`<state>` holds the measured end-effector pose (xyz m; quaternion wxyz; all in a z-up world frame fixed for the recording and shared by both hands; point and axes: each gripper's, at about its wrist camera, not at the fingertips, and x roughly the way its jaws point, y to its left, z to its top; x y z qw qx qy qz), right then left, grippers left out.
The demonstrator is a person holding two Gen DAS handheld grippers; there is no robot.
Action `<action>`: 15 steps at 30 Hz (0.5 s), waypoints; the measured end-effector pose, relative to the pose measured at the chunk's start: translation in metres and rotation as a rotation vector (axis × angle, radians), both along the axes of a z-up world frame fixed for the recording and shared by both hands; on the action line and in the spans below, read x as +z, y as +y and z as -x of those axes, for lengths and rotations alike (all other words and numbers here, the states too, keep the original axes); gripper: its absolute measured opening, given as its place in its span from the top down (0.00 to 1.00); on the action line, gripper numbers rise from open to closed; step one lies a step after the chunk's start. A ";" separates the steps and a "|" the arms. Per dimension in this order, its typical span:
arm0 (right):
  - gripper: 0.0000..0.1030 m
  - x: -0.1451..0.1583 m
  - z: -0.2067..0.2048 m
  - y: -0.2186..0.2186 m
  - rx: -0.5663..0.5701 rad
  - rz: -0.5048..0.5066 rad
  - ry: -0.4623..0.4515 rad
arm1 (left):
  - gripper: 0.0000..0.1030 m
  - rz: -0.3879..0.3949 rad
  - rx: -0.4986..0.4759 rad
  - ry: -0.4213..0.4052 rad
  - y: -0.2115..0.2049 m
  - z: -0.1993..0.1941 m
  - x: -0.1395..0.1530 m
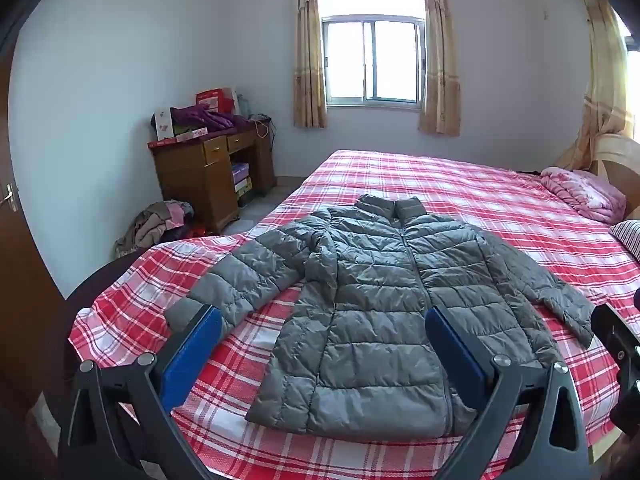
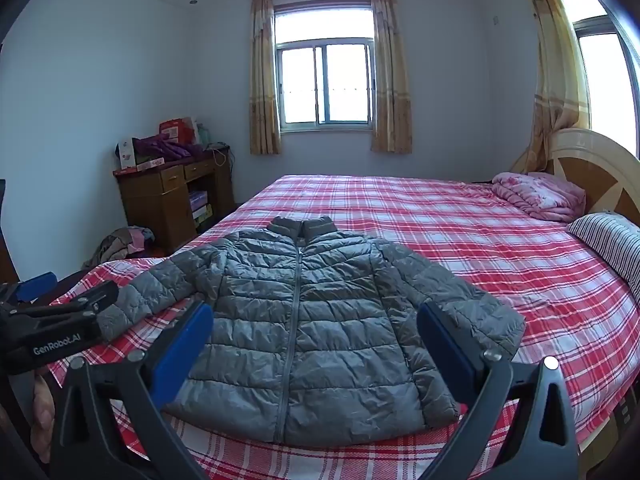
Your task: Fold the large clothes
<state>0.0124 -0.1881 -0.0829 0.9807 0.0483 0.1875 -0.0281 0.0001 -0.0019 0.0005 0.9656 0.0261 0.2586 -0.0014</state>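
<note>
**Two claws wide open over a jacket on the bed**

Two claws hang above the near edge of the bed, both tilted a little downward, both spread wide with nothing between the blue pads. The left claw frames the lower left half of the grey puffer jacket, which lies flat just ahead of it, zipped, collar pointing away, sleeves splayed out to either side. The right claw sits to the other's right, the jacket's hem and zip straight ahead of it and below.

Under the jacket runs the red-and-white checked sheet, stretching well beyond both claws. Far ahead and to the right, a folded pink quilt rests by the headboard, a striped pillow just nearer. Ahead and left stands a wooden desk piled with boxes and purple clothing, a heap of clothes on the floor beside it. Straight ahead, a bright window between yellow curtains in a pale wall.
</note>
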 end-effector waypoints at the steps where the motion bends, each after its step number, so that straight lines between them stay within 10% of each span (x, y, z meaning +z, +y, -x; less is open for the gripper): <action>1: 0.00 0.000 0.000 0.000 0.000 0.000 0.000 | 0.01 -0.007 0.004 -0.002 -0.001 0.000 0.000; 15: 0.00 0.002 0.001 -0.001 -0.003 -0.003 -0.003 | 0.01 0.013 0.012 -0.030 0.006 0.000 -0.001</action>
